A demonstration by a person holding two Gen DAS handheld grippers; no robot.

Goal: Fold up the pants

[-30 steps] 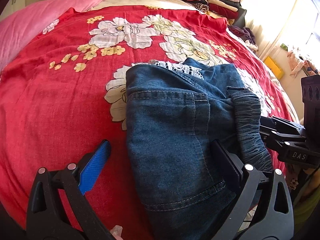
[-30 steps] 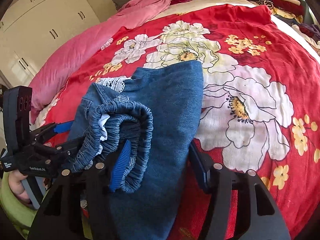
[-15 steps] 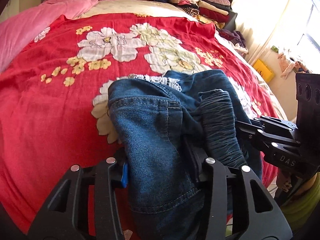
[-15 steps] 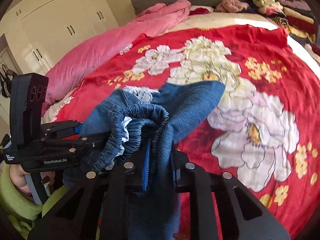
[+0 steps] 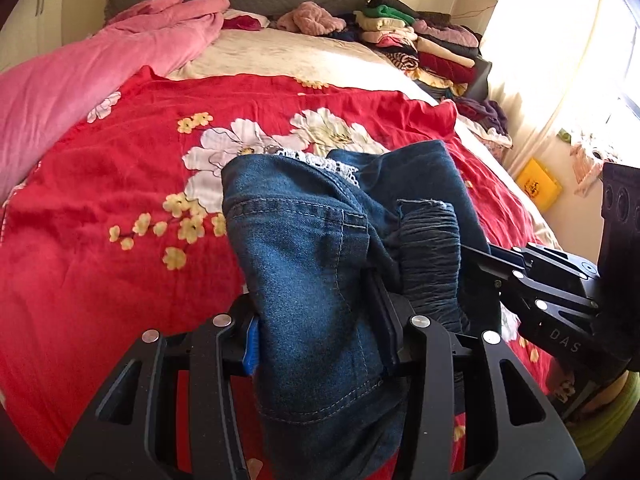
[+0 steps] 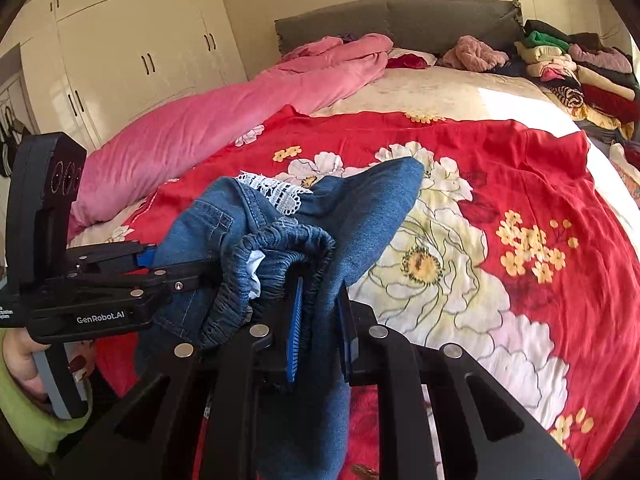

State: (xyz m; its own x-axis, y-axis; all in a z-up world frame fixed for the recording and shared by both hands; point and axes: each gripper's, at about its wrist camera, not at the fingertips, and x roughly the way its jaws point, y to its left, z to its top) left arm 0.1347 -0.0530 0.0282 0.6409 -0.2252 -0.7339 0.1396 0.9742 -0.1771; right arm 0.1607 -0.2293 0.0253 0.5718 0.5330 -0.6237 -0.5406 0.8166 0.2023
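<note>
The blue denim pants with a gathered elastic waistband and a white lace trim hang bunched above the red floral bedspread. My left gripper is shut on the pocket side of the pants. My right gripper is shut on the waistband end of the pants. Each gripper shows in the other's view, the right one in the left wrist view and the left one in the right wrist view. The two grips are close together.
A pink duvet lies along the bed's left side. Stacks of folded clothes sit at the far right by the grey headboard. White wardrobes stand at the left. A bright window is at the right.
Both grippers went from open around the pants to shut on them, then lifted the bunched pants up off the bedspread.
</note>
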